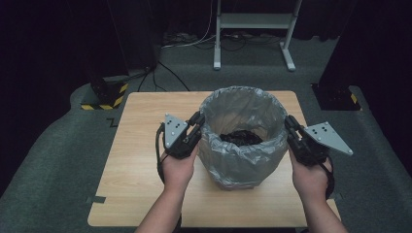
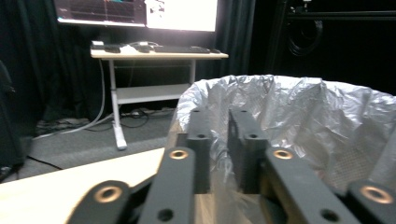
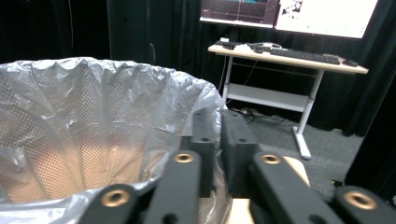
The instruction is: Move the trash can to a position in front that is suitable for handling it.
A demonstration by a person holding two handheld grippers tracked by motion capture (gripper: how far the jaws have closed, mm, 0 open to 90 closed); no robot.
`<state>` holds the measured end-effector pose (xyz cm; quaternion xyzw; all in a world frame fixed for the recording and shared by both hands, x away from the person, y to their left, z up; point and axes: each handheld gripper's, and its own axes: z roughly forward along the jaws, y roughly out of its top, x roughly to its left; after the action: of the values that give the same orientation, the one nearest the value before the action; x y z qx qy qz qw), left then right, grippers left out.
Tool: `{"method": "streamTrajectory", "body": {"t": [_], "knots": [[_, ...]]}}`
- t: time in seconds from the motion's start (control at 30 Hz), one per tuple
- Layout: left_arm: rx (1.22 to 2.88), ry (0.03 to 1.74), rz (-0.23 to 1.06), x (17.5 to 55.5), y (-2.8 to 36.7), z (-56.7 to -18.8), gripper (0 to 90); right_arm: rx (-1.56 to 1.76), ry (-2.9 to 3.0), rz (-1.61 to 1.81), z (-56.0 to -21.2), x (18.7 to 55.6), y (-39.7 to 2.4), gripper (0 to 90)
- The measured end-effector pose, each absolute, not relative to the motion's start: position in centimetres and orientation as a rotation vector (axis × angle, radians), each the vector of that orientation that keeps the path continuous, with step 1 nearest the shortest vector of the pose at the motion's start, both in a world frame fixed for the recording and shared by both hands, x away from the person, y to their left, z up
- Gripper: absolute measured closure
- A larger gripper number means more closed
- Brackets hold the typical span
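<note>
Left gripper (image 1: 198, 120) has its jaws pinched onto the rim of the bag (image 1: 243, 160), a fold of film between them. Right gripper (image 1: 290, 124) is clamped on the opposite rim the same way. Between the two sits the bin liner: thin, crinkled, silvery-grey plastic folded over a mesh basket (image 3: 56, 116), something dark lying at the bottom. It stands mid-table (image 1: 131, 160). No readable writing or label on it.

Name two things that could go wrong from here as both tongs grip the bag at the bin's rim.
1. The thin bag may tear where the left tongs and right tongs pinch it at opposite sides.
2. Lifting could drag the mesh bin up too, or tip it, spilling the dark contents onto the table.
</note>
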<state>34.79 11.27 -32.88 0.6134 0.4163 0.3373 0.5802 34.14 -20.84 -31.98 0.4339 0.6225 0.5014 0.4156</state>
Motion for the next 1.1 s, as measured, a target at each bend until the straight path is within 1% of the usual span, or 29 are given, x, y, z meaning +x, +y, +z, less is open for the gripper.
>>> {"method": "streamTrajectory", "body": {"t": [0.07, 0.13, 0.3, 0.43, 0.57, 0.73, 0.87, 1.1], "knots": [[1.429, 0.97, 0.778, 34.8, 11.3, -32.8, 88.1, 1.086, 1.564, 1.258, -32.0, 34.1, -20.8, 89.7], [1.432, 0.966, 0.786, 34.7, 11.2, -32.8, 89.3, 1.081, 1.561, 1.256, -32.0, 34.0, -20.7, 90.0], [1.402, 0.943, 0.788, 34.7, 11.3, -32.3, 89.7, 1.057, 1.534, 1.268, -31.5, 33.7, -20.6, 90.0], [1.371, 0.901, 0.806, 34.2, 11.2, -31.0, 89.7, 1.017, 1.487, 1.294, -30.4, 33.1, -20.5, 90.0], [1.301, 0.839, 0.83, 33.3, 11.2, -29.3, 89.7, 0.979, 1.436, 1.322, -29.3, 32.3, -20.3, 90.0], [1.24, 0.782, 0.856, 32.4, 11.2, -28.2, 89.7, 0.945, 1.354, 1.37, -28.4, 31.3, -20.3, 90.0], [1.212, 0.771, 0.85, 32.1, 11.3, -28.1, 89.7, 0.927, 1.31, 1.388, -27.9, 30.8, -20.2, 90.0], [1.207, 0.806, 0.824, 32.1, 12.1, -29.7, 89.7, 0.903, 1.235, 1.446, -27.6, 29.4, -19.7, 90.0]]}}
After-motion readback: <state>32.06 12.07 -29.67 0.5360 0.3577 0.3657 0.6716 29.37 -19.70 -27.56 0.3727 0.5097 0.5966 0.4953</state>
